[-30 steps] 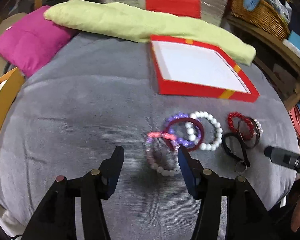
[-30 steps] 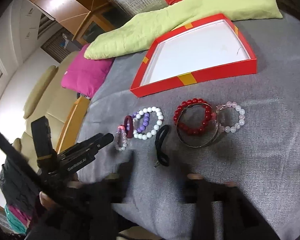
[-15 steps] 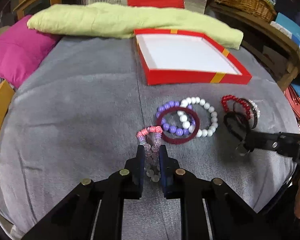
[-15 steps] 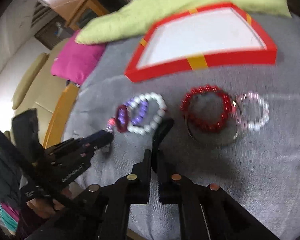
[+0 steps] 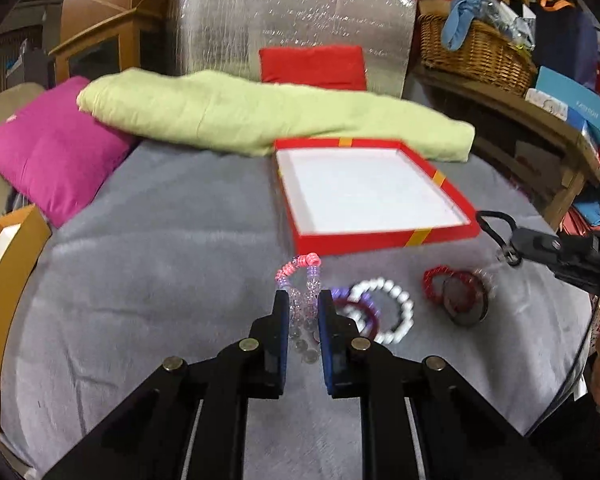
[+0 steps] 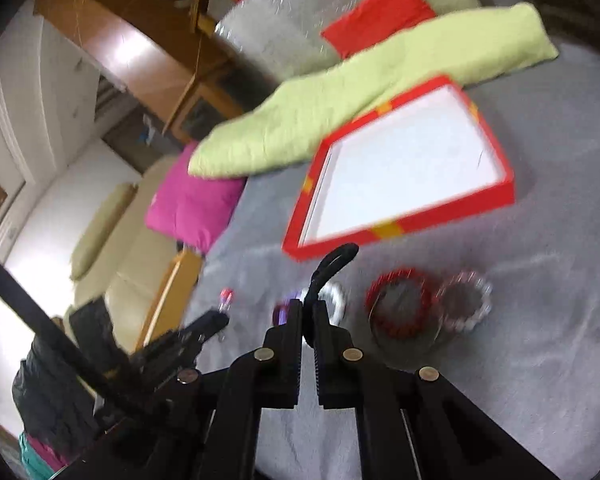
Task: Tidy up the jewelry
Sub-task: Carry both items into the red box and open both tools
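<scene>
- Jewelry is mid-sort here: both grippers have a piece each, and the red box (image 5: 374, 236) sits open with a bare white floor, so nothing looks filed yet.
- Left gripper (image 5: 303, 312) has its jaws pinched on the pink and clear bead bracelet (image 5: 302, 280), which stands up in a loop above the grey cloth (image 5: 160, 280).
- Right gripper (image 6: 307, 320) has its jaws closed tight on the black cord bracelet (image 6: 332, 266), sticking up toward the box.
- Still lying on the cloth: white pearl bracelet (image 5: 396, 312), purple bead bracelet (image 5: 342, 294) overlapping a dark red ring, and red bead bracelet (image 5: 440, 280) next to a dark bangle.
- My guess for the next move: carry both pieces over the box's near wall, lower them apart from each other, then let go so they don't tangle.
</scene>
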Demonstrator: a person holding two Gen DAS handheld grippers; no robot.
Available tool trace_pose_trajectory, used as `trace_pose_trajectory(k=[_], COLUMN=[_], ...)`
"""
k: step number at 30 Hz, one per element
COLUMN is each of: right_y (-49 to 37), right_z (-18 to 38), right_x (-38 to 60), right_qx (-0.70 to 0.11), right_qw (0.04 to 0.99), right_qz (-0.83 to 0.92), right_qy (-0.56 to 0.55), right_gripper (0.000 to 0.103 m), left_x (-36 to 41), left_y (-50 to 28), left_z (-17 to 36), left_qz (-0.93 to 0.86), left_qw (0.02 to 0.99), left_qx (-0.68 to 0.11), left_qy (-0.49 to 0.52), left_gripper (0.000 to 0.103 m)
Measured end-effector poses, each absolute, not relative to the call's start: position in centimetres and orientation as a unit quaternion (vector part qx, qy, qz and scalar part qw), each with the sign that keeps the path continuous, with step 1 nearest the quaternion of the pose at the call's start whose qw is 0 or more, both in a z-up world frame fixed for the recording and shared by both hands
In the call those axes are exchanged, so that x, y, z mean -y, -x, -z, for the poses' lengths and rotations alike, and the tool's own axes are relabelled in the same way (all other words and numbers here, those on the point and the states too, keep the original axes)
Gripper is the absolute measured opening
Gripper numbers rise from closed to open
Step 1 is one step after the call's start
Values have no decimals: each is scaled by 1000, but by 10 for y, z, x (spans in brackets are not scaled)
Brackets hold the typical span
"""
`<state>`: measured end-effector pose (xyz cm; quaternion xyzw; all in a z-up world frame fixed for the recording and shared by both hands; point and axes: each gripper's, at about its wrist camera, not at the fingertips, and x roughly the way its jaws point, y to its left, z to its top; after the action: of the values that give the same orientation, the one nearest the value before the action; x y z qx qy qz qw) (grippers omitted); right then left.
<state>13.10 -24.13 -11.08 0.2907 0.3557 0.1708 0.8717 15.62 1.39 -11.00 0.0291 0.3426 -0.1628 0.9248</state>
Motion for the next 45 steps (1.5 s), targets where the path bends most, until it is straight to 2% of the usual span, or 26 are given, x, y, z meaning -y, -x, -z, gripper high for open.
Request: trace_pose_trajectory(k=[9,17,27,29,30,31,33,35,43,45], right_y=[-177,-236,-270,-271,-270,-268,-263,-253,-215,-204], right_z=[104,124,147,147,146,144,138,128,106,105], right_x=[276,274,270,272,274,279,287,294,313,318], right_qx=[-321,-363,-395,-396,-394,-391,-379,-356,-355,-357], right_qw=[885,876,872,872,872,872,873,884,887,885], right_qz=[-87,-54,-33,-28,-26,-24,-21,-12,-25,-27], right_qy=[-325,-313,-286,-288,-289,-295,-306,-304,-294,-299], right_gripper=[6,6,8,13,18,23,54,56,55,55], left_x=[38,68,92,93,92,90,88,83,43,30], left_y=[-213,-267,-294,-297,-297,-298,-297,-294,-271,-262], left_z=[82,108,131,135,135,135,132,129,119,114], left_qz=[198,219,223,223,225,226,218,204,160,150], left_qw=[917,884,868,864,863,864,869,876,888,892], left_qx=[-345,-413,-443,-450,-451,-450,-443,-435,-431,-427], left_qy=[-31,-19,-36,-36,-33,-28,-27,-32,-24,-15], left_gripper=[15,15,15,15,17,25,38,39,43,48])
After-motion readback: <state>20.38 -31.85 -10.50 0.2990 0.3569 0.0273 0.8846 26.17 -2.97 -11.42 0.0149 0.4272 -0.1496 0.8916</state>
